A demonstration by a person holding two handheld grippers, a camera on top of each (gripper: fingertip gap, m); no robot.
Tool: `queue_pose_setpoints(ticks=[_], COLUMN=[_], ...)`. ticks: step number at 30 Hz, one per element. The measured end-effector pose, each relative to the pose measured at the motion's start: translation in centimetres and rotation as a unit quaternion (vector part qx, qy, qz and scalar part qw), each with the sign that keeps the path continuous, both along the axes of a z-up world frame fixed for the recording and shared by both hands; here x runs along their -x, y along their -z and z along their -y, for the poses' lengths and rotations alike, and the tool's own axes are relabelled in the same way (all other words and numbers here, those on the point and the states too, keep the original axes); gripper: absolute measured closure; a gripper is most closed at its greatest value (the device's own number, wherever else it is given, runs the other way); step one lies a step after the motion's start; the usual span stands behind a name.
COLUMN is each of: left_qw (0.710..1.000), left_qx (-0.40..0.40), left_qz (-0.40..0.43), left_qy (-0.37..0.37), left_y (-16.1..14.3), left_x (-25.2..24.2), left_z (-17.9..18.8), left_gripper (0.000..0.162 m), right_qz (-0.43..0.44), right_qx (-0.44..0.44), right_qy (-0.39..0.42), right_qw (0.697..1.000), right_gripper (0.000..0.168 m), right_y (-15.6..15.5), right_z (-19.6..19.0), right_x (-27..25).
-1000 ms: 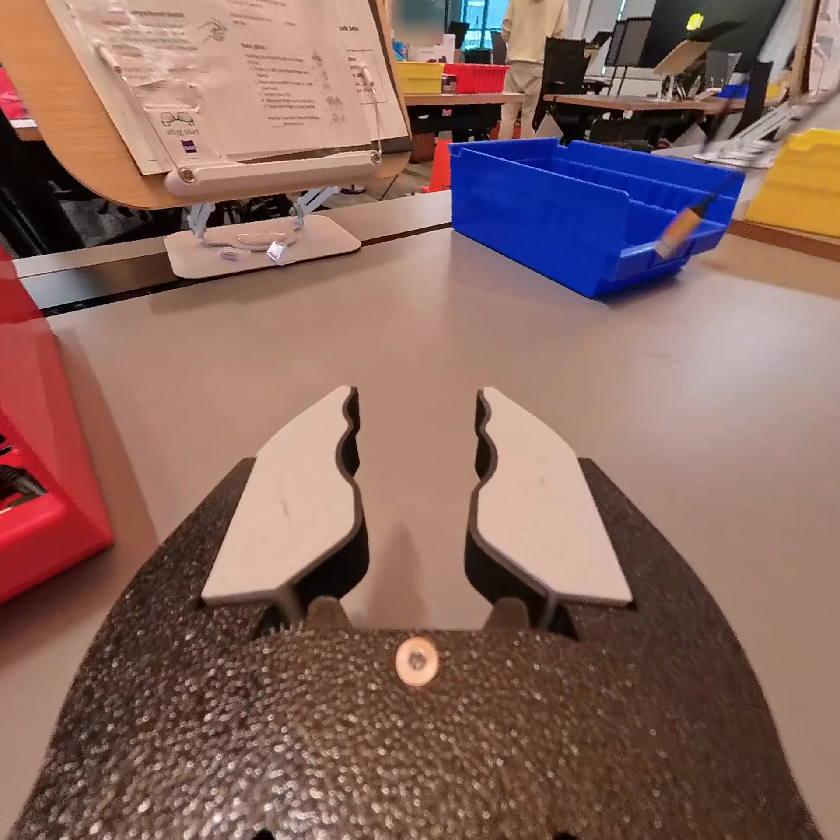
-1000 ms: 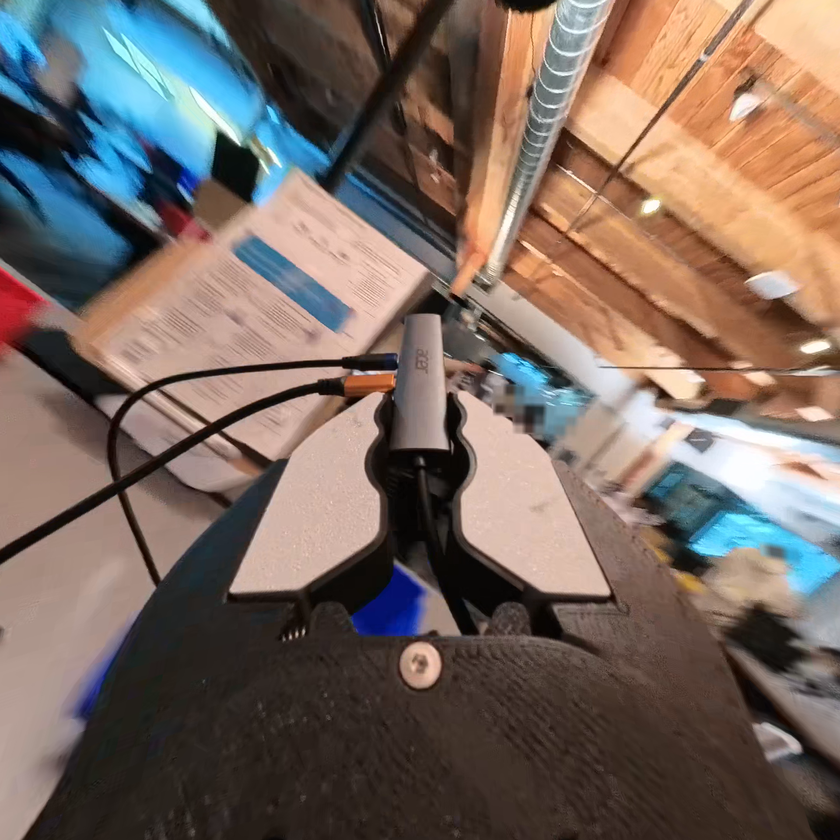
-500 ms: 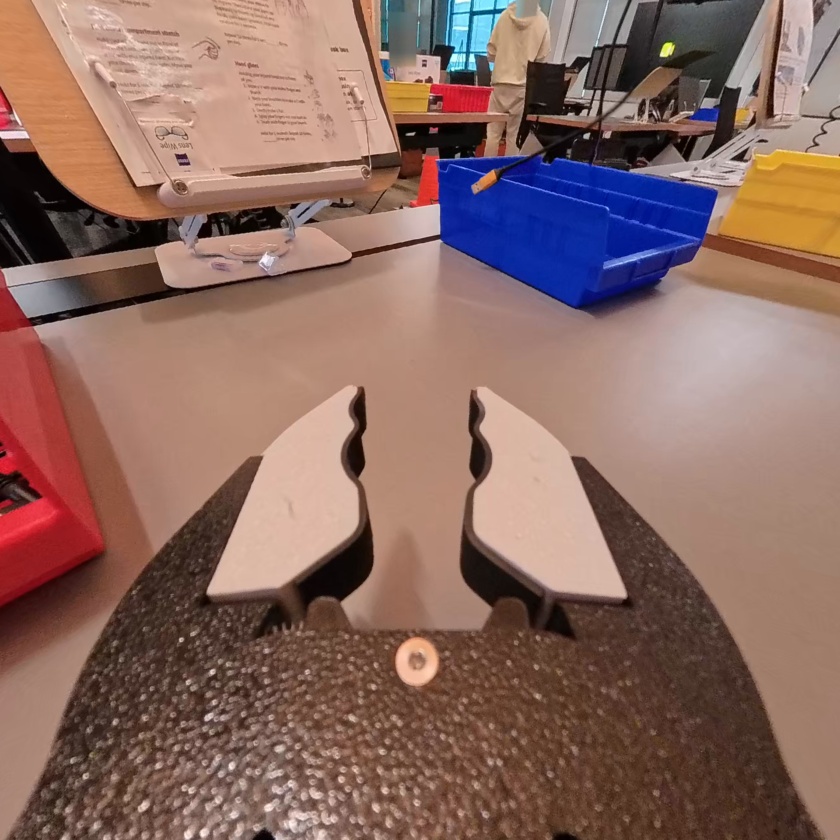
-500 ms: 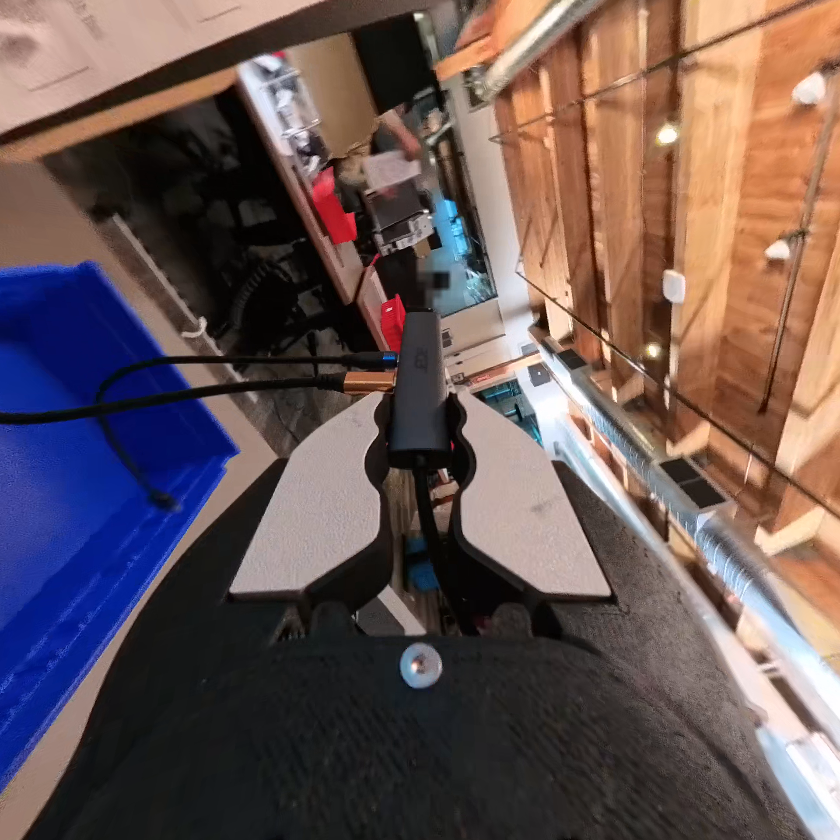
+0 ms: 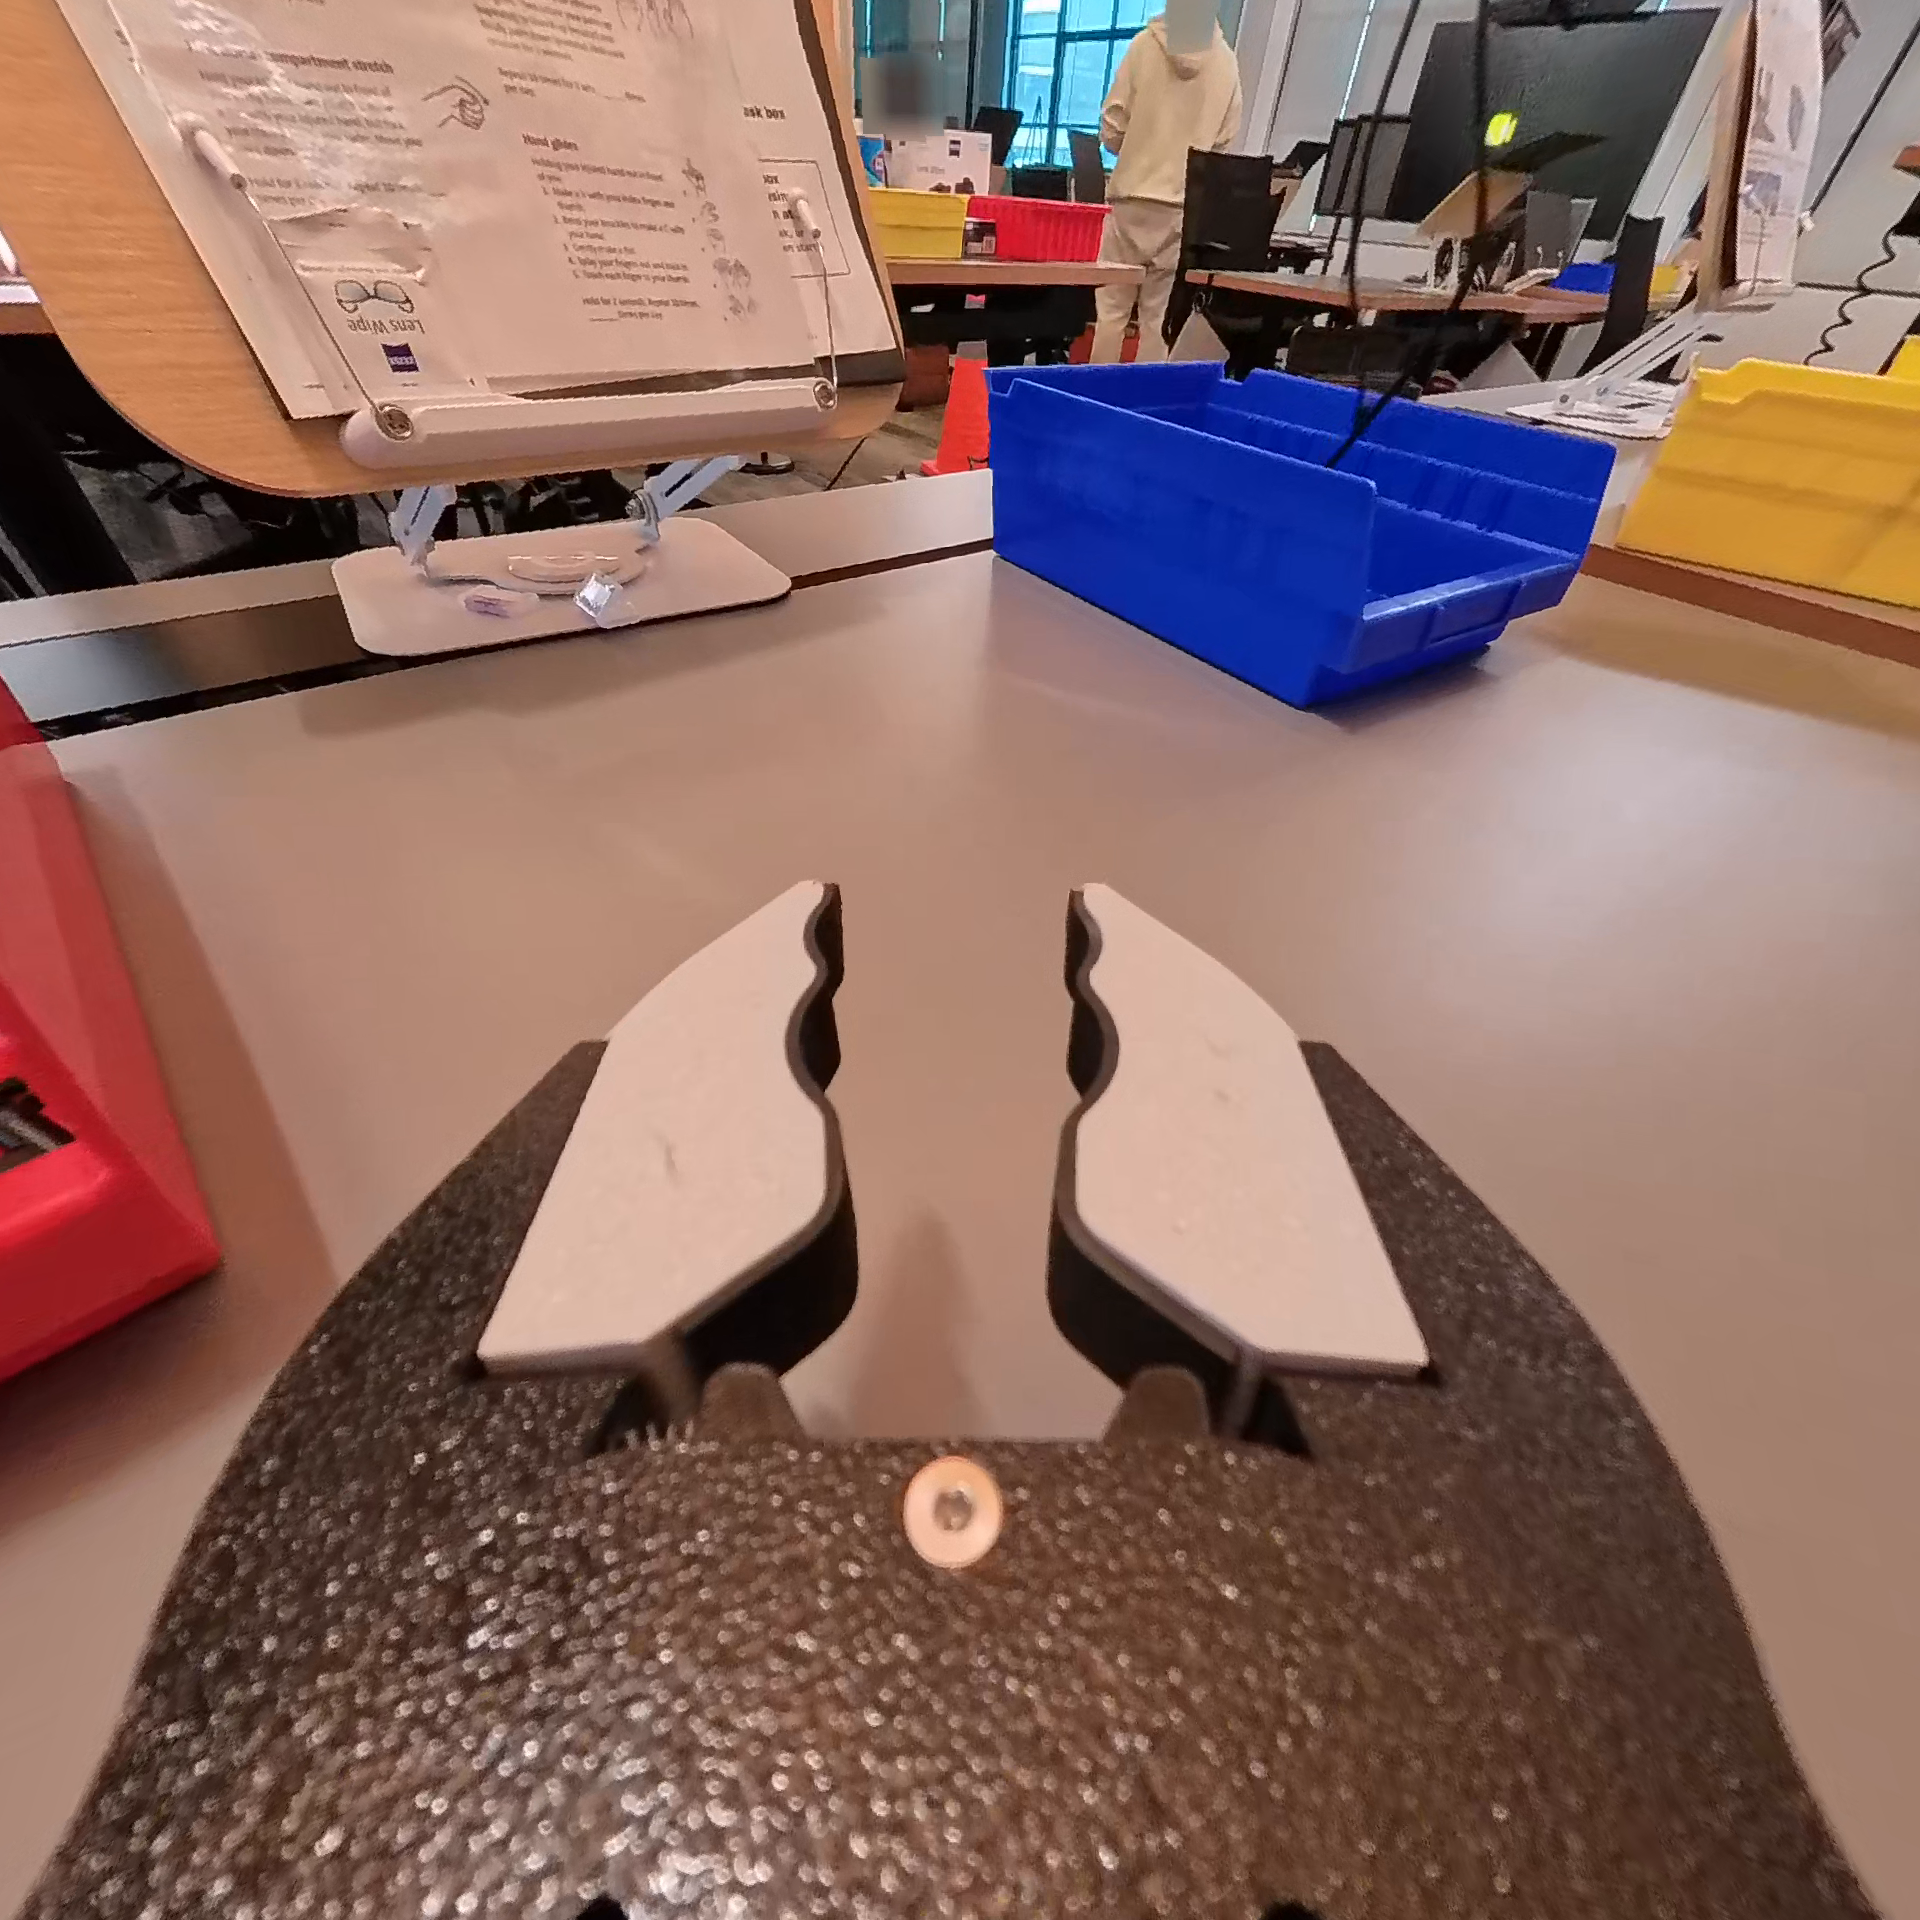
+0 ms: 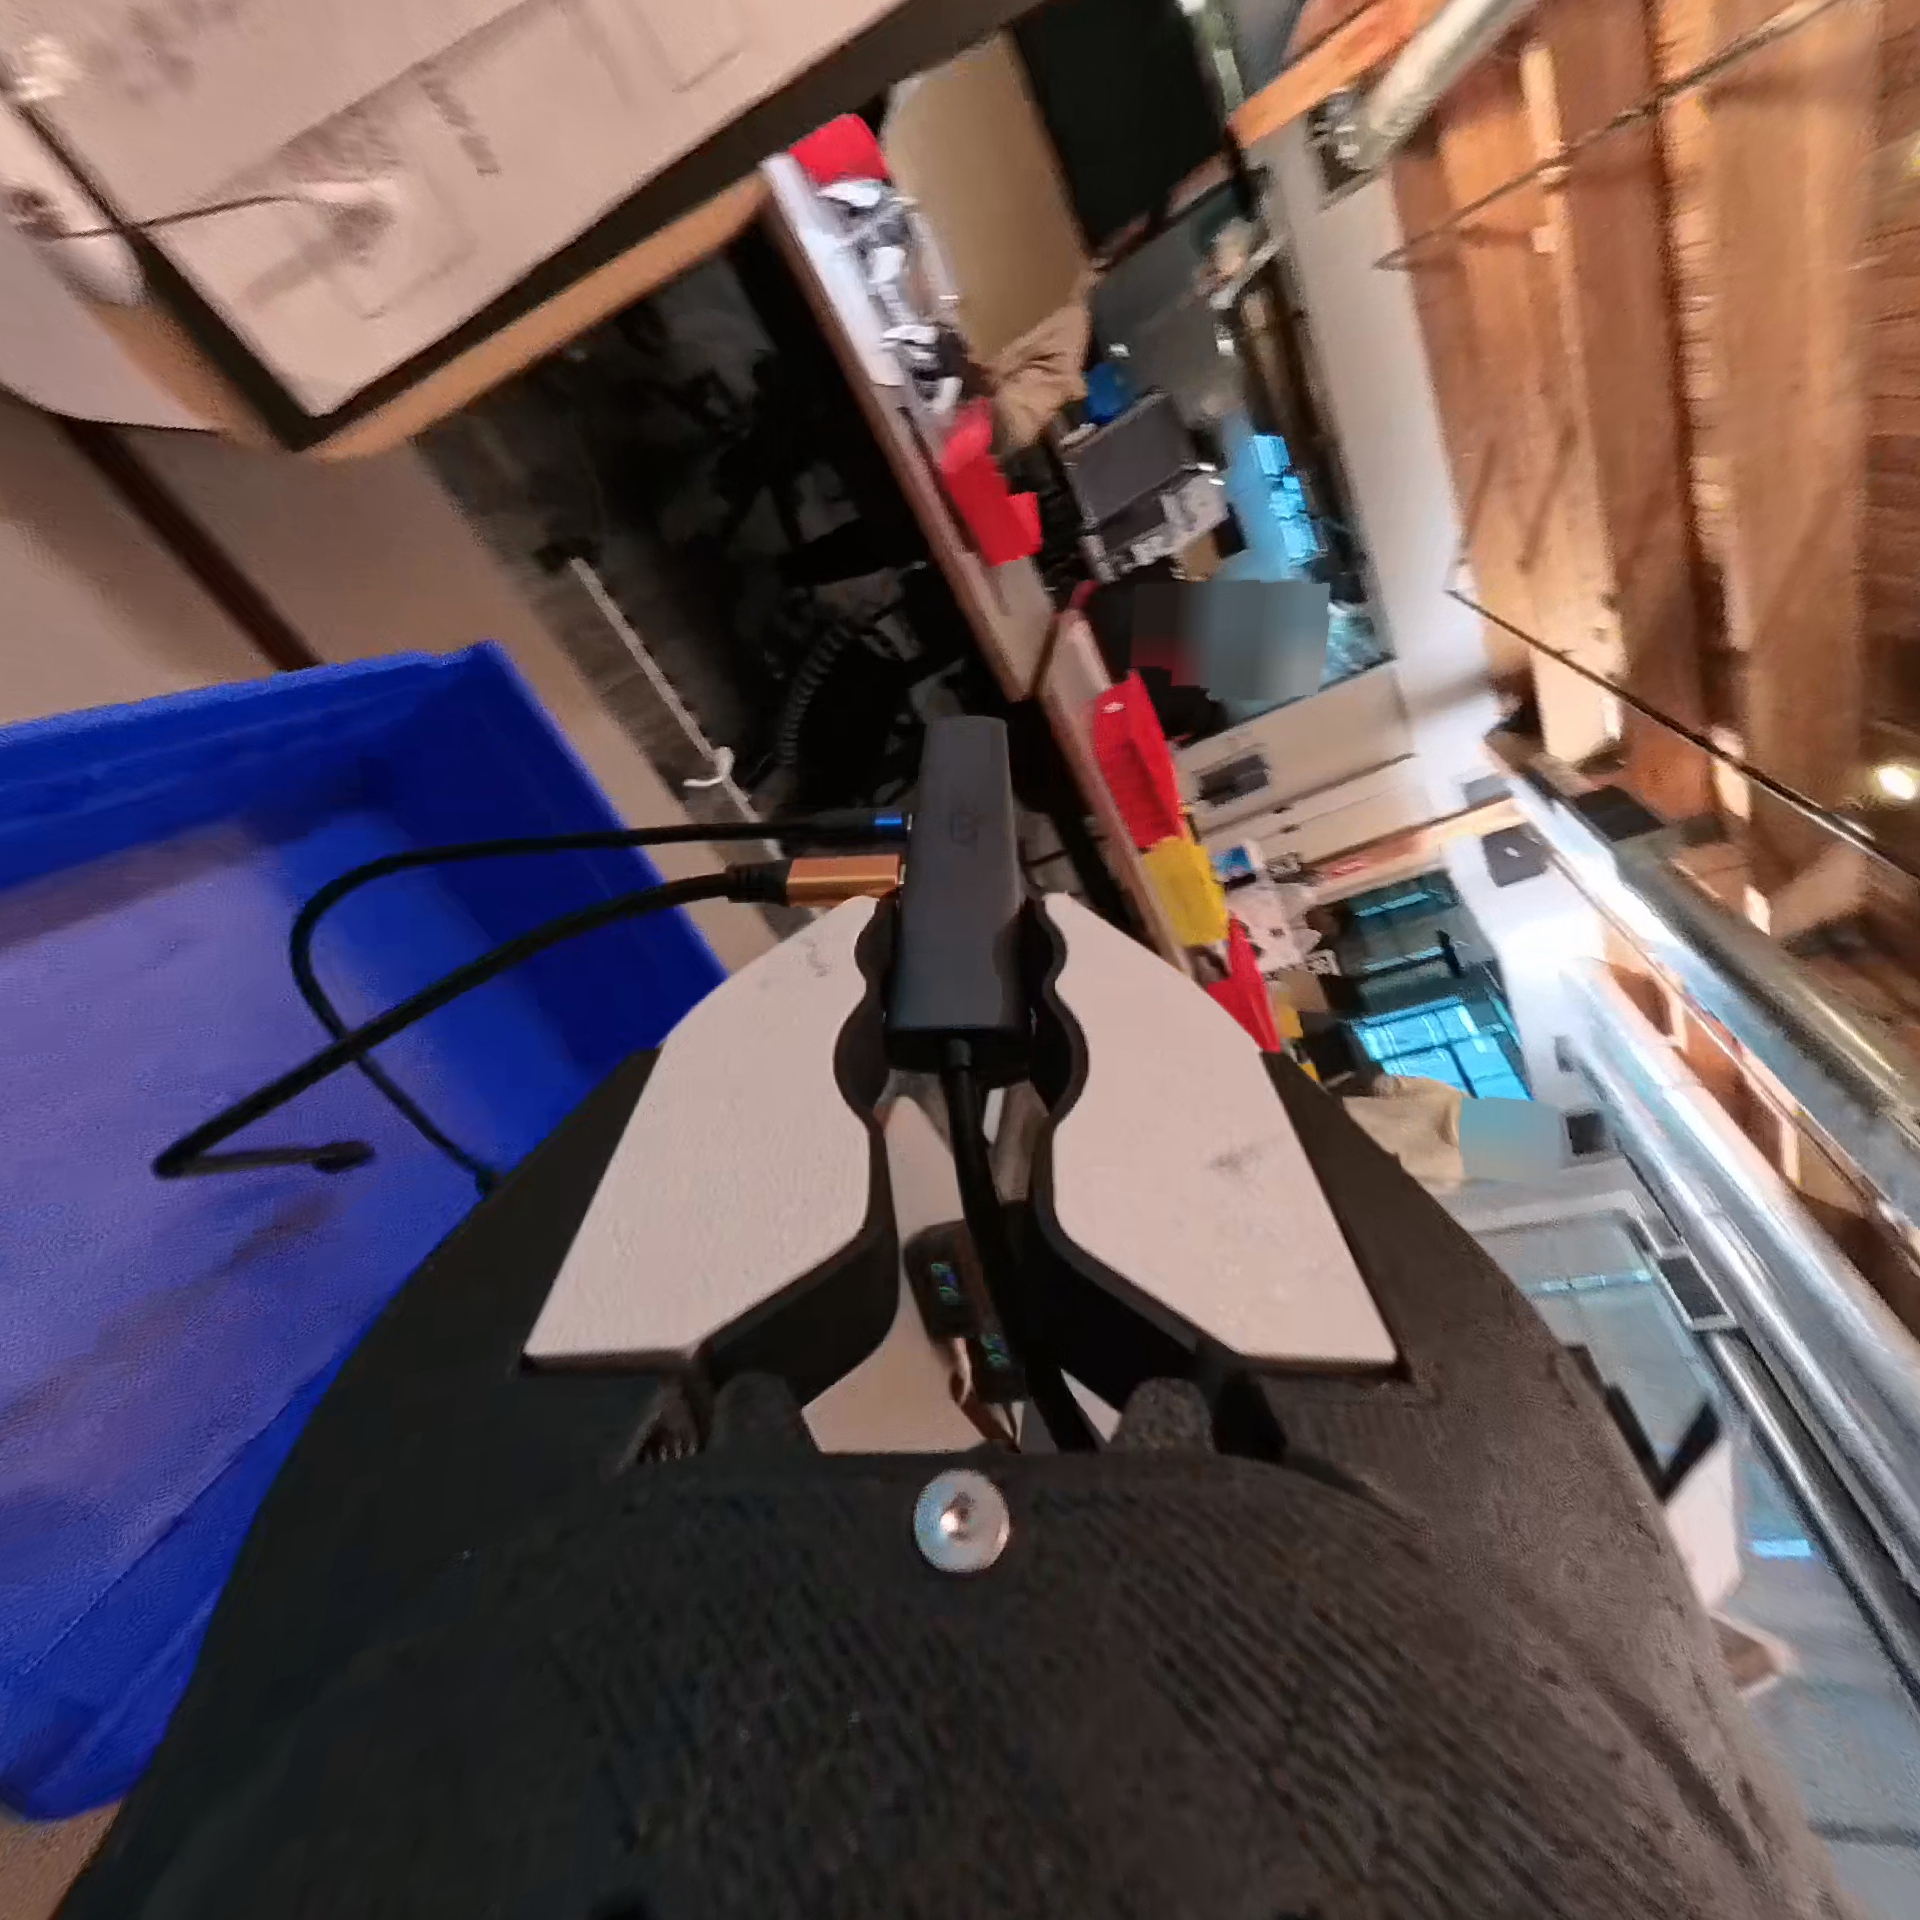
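My right gripper (image 6: 958, 914) is shut on a dark grey USB hub (image 6: 958, 894), held sideways above the blue bin (image 6: 187, 935). Two black cables, one with an orange plug (image 6: 836, 878) and one with a blue-tipped plug (image 6: 883, 826), stick out of the hub's side and hang down into the bin. The hub's own cable (image 6: 982, 1195) runs back between the fingers. My left gripper (image 5: 951, 909) is open and empty, low over the grey table (image 5: 1039, 790). In the left wrist view the blue bin (image 5: 1247, 509) stands at the far right with a black cable (image 5: 1371, 405) dangling into it.
A wooden document stand (image 5: 436, 260) with papers stands at the table's back left. A red bin (image 5: 73, 1143) is at the left edge, a yellow bin (image 5: 1787, 478) at the far right. A person (image 5: 1164, 156) stands at desks far behind.
The right gripper has swung with the hub and tilted over the blue bin; the cable ends now hang lower into it. The left gripper has barely moved.
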State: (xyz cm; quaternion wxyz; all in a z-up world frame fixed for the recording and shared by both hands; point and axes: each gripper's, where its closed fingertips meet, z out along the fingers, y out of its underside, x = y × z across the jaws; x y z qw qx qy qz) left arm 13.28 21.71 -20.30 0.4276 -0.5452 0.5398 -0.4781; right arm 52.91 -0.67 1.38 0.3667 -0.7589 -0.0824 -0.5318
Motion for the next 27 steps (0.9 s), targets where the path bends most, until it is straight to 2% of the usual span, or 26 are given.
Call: queue_pose_setpoints(ticks=[4, 9, 12, 15, 17, 19, 21, 23, 26, 27], left_qw=[1.0, 1.0, 1.0, 1.0, 1.0, 1.0, 1.0, 1.0, 1.0, 1.0], left_qx=[-0.009, -0.015, -0.013, -0.008, -0.005, -0.004, -0.006, -0.01, -0.015, -0.016], left_qz=[-0.007, -0.013, -0.009, -0.006, -0.008, -0.011, -0.012, -0.011, -0.009, -0.01], left_qy=[0.004, 0.008, 0.009, 0.009, 0.011, 0.013, 0.014, 0.015, 0.014, 0.014], left_y=[0.2, 0.4, 0.2, 0.2, 0.2, 0.3, 0.3, 0.3, 0.3, 0.3], left_x=[-0.1, -0.2, -0.2, -0.1, -0.2, -0.2, -0.2, -0.2, -0.2, -0.2], left_z=[0.3, 0.6, 0.6, 0.5, 0.5, 0.6, 0.6, 0.7, 0.8, 0.8], left_gripper=[0.122, 0.122, 0.123, 0.123, 0.123, 0.123, 0.123, 0.122, 0.122, 0.122], right_qz=[-0.024, -0.157, -0.248, -0.243, -0.257, -0.234, -0.215, -0.216, -0.259, -0.274], right_qx=[0.071, 0.111, 0.197, 0.308, 0.367, 0.385, 0.378, 0.308, 0.152, 0.092], right_qy=[-0.026, -0.026, 0.001, 0.039, 0.036, 0.041, 0.036, 0.029, 0.01, -0.01], right_qw=[0.997, 0.981, 0.949, 0.919, 0.893, 0.892, 0.9, 0.926, 0.954, 0.957], right_gripper=[0.144, 0.144, 0.144, 0.144, 0.145, 0.14, 0.13, 0.121, 0.106, 0.108], right_y=[4.9, 11.9, 17.4, 20.6, 22.1, 22.0, 20.5, 17.9, 13.9, 12.8], right_z=[-3.2, -5.7, -5.0, -3.1, -2.1, -1.6, -1.3, -1.6, -2.2, -2.7], right_x=[0.8, -0.3, -1.1, -1.9, -1.2, -1.6, -1.9, -1.9, -0.2, 1.3])
